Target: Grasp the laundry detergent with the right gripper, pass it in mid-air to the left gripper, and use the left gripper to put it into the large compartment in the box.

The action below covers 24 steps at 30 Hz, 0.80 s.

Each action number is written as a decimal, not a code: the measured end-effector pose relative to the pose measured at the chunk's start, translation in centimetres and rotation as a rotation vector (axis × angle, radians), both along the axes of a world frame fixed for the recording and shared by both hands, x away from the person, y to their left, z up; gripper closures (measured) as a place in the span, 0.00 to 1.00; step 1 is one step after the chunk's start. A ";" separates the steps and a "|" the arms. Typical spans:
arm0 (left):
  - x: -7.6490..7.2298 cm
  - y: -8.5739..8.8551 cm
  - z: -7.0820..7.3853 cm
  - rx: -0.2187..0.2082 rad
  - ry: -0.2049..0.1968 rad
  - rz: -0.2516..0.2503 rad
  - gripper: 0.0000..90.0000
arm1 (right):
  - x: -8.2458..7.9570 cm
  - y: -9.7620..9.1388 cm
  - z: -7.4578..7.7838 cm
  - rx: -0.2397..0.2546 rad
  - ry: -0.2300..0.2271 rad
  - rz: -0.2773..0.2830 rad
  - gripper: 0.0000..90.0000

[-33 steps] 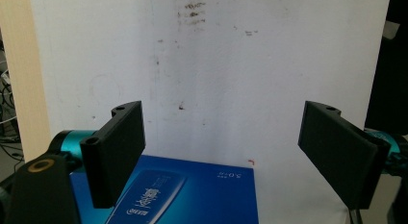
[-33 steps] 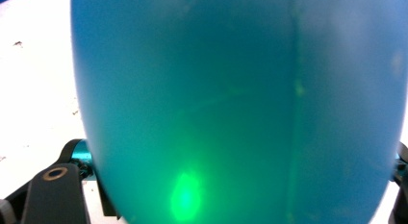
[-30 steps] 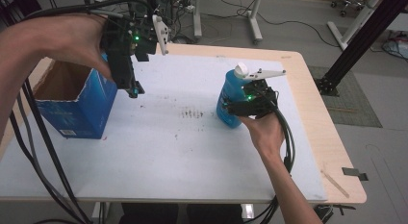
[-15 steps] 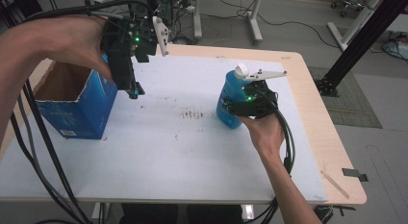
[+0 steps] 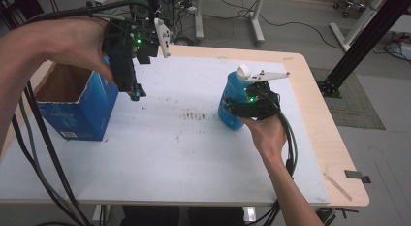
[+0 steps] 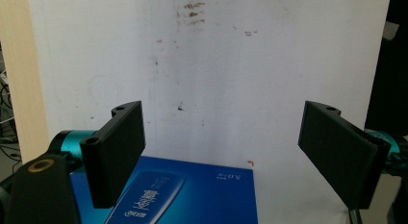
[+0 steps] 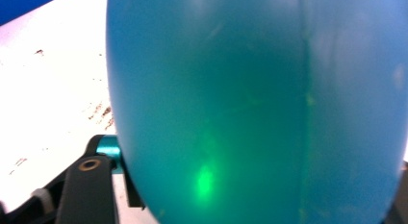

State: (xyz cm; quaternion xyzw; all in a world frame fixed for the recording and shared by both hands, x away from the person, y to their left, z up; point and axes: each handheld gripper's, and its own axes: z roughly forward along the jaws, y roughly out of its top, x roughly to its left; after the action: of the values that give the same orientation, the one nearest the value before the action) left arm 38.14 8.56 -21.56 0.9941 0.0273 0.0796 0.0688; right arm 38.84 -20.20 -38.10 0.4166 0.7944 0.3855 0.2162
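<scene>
The counter [image 5: 160, 153] took up most of the shot, white top with a wooden edge and a patch of dark smudges near the middle. Its near-left part was cut off by the person's left forearm and a bunch of black cables.

Next biggest was the blue cardboard box [image 5: 77, 109] standing open at the left end. You couldn't really see down into it from above. In the left gripper view just its top corner poked in at the bottom, with printing too small to read.

The blue bottle [image 5: 231, 102] stood upright right of centre, white cap on top. In the right gripper view it was so close it was mostly a blurry teal blob with a green light reflected on it.

The left tongs [image 6: 226, 152] hung over the box's right edge, spread wide with nothing between them. The right tongs [image 5: 237, 108] had just been closing around the bottle's lower body. Whether the pads actually pressed on it, I couldn't tell, since the bottle hid them.
</scene>
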 end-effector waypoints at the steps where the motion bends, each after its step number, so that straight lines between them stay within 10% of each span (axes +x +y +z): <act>1: 0.0 0.0 0.0 0.002 0.000 0.000 0.18 | 0.0 0.0 0.0 -0.001 0.001 0.001 0.37; 24: 0.0 0.2 0.0 0.000 -0.001 0.002 0.18 | 0.3 0.0 -0.2 0.013 0.015 0.015 0.43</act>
State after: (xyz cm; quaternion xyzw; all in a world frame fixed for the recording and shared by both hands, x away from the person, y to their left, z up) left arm 38.12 8.75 -21.53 0.9940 0.0283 0.0799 0.0689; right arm 39.12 -20.17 -38.34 0.4149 0.7966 0.3891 0.2046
